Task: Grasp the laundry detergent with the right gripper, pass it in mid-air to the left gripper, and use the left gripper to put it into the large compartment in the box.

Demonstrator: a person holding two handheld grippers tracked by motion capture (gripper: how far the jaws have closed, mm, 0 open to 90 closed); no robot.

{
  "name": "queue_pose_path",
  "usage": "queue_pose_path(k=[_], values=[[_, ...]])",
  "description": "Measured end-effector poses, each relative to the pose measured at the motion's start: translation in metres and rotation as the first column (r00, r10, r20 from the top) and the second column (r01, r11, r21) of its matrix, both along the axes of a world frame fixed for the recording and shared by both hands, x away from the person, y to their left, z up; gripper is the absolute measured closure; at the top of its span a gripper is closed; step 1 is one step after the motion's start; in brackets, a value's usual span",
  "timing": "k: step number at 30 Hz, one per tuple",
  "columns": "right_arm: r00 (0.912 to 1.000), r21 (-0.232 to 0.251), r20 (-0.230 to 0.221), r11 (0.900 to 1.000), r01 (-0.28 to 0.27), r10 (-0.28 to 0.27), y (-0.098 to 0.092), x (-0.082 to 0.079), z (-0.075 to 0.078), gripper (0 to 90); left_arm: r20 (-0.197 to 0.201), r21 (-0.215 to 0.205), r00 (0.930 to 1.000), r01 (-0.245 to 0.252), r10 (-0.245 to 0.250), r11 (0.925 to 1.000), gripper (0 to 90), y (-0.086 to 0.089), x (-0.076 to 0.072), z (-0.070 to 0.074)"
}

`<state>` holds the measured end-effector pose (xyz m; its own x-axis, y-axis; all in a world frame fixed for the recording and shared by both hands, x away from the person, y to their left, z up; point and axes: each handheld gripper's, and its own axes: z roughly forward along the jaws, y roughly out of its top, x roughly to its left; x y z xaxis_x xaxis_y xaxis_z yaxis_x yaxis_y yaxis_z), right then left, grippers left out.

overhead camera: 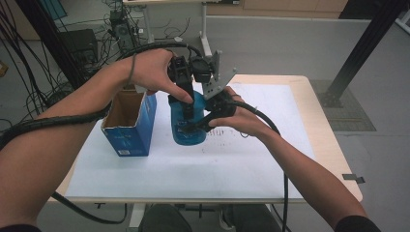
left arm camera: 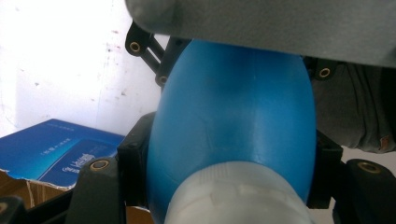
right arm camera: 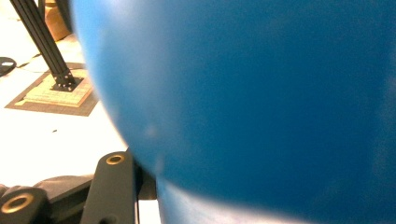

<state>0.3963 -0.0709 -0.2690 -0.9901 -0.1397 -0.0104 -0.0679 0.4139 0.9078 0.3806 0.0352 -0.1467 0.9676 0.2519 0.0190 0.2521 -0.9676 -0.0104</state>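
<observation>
Standing at centre frame beside the open box [overhead camera: 128, 123], the blue bottle [overhead camera: 188, 123] is out, our right gripper [overhead camera: 205, 121] clamping its body, our left gripper [overhead camera: 186, 104] pinching its top, white cap [left arm camera: 238, 198] still on.

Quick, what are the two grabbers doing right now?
Left gripper: closed on the blue bottle near its top.
Right gripper: closed on the bottle's side.

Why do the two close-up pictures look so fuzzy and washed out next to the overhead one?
Right gripper view: the blue bottle sits too near, a soft blur. Left gripper view: the paper behind glares white. High view: even light, sharp box.
</observation>
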Motion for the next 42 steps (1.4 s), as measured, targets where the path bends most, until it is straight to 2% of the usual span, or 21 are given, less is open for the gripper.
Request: queue_pose_path(k=[4,5,8,10,18,22,28,42], values=[[0.9999,-0.007,-0.014,1.0,0.004,-0.004,-0.0009,-0.0014,0.0006,44.7,0.007,-0.006,1.0,-0.001,0.001,1.0,36.2,0.0002,-0.0009,0.001],[1.0,0.005,0.0,1.0,-0.002,0.002,-0.0001,-0.0003,0.0005,44.7,0.009,-0.006,1.0,-0.001,0.001,1.0,36.2,0.0,-0.0011,0.0011],[1.0,0.001,-0.004,1.0,0.003,-0.003,-0.0008,-0.0008,0.0007,44.7,0.011,0.005,0.9999,0.002,-0.002,1.0,36.2,-0.0013,-0.0011,0.0012],[1.0,0.006,0.009,1.0,0.0,0.0,-0.0003,-0.0003,0.0004,44.6,0.006,0.009,1.0,0.002,-0.002,1.0,36.2,-0.0017,-0.0008,0.0008],[0.9999,0.004,0.011,1.0,0.0,0.0,-0.0004,0.0003,-0.0011,44.5,0.005,0.009,1.0,0.007,-0.007,0.9999,36.4,-0.002,-0.0003,-0.0009],[0.9999,-0.002,0.011,1.0,-0.002,0.002,0.0002,0.0001,-0.0022,44.4,-0.008,0.019,0.9999,0.006,-0.006,0.9998,36.5,-0.002,0.0003,-0.0029],[1.0,-0.003,0.003,1.0,-0.005,0.005,0.0007,-0.0004,-0.0045,44.2,-0.007,0.002,0.9999,0.008,-0.008,1.0,36.8,-0.0008,0.0004,-0.0043],[0.9999,-0.003,0.009,1.0,-0.006,0.006,-0.0007,0.0,-0.0041,43.8,-0.014,-0.008,0.9999,0.011,-0.011,0.9999,37.1,-0.0019,0.0008,-0.0042]])
